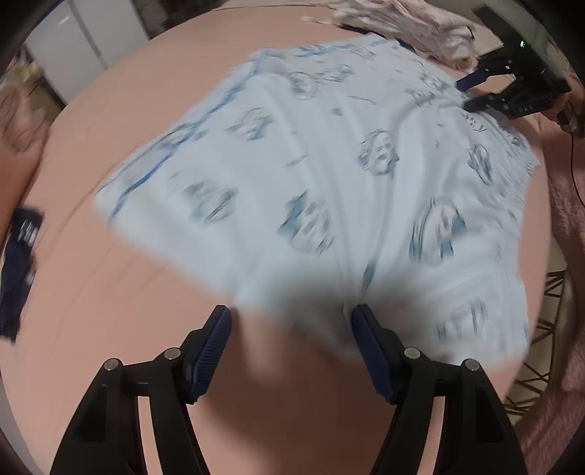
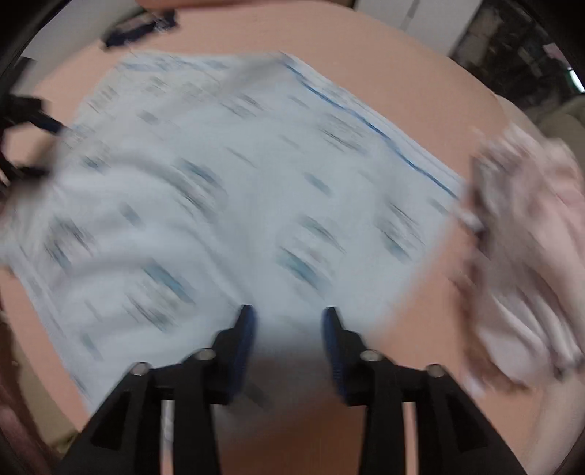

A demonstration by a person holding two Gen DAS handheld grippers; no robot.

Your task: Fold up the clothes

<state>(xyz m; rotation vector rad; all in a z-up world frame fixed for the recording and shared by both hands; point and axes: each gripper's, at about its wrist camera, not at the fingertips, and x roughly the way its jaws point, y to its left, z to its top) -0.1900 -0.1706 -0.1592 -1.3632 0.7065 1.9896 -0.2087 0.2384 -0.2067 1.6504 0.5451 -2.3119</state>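
A pale blue garment [image 1: 329, 175] printed with blue cartoon faces lies spread on the round pink table [image 1: 109, 292]; it also fills the right wrist view [image 2: 237, 190], blurred by motion. My left gripper [image 1: 292, 321] is open at the garment's near edge, with cloth between its fingers. My right gripper [image 2: 289, 321] is open over the opposite edge, and it shows in the left wrist view [image 1: 471, 93] at the far right edge of the garment. The left gripper shows at the left of the right wrist view [image 2: 40, 146].
A heap of pink and white clothes [image 1: 406, 25] lies at the table's far side, also to the right in the right wrist view [image 2: 526, 248]. A dark navy garment [image 1: 18, 263] lies at the left table edge. A pink blanket [image 1: 563, 204] is on the right.
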